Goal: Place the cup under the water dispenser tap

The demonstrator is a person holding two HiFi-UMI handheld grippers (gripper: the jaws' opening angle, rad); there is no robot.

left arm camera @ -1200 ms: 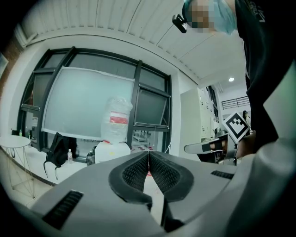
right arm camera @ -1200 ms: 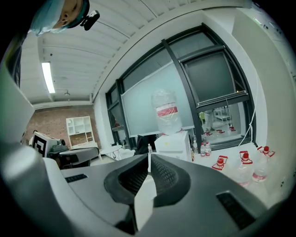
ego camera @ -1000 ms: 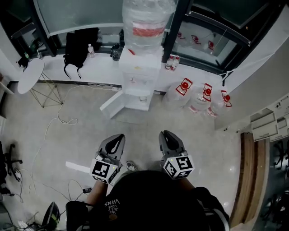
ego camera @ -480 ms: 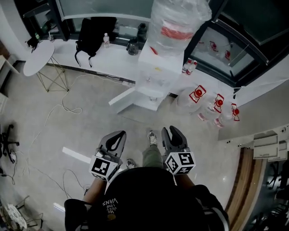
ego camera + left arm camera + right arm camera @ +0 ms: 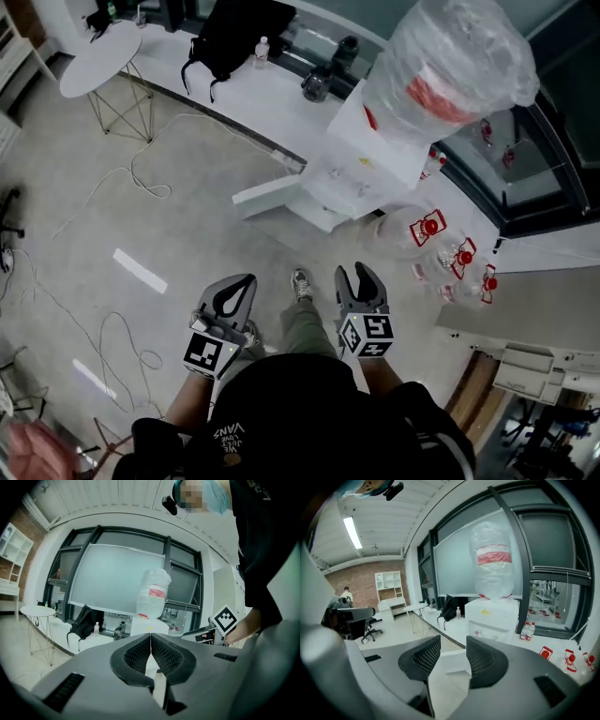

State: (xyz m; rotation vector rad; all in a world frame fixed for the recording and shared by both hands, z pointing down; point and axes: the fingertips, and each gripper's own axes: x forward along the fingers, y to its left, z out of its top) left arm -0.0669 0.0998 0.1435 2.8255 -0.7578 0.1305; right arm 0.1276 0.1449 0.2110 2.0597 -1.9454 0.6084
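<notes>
Head view steeply down; both gripper views forward, all sharing water dispenser.

Evenly bright indoor light, a ceiling strip lamp glowing, pale glow from the window, soft faint shadows on the pale floor, sheen on the wrapped water dispenser bottle, gripper views fisheye-bowed with black corners, left one dimmer, hazier

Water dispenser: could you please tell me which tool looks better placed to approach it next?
Right, probably: the right tool sits on the water dispenser's side, empty with jaws opening; the left tool is shut.
</notes>
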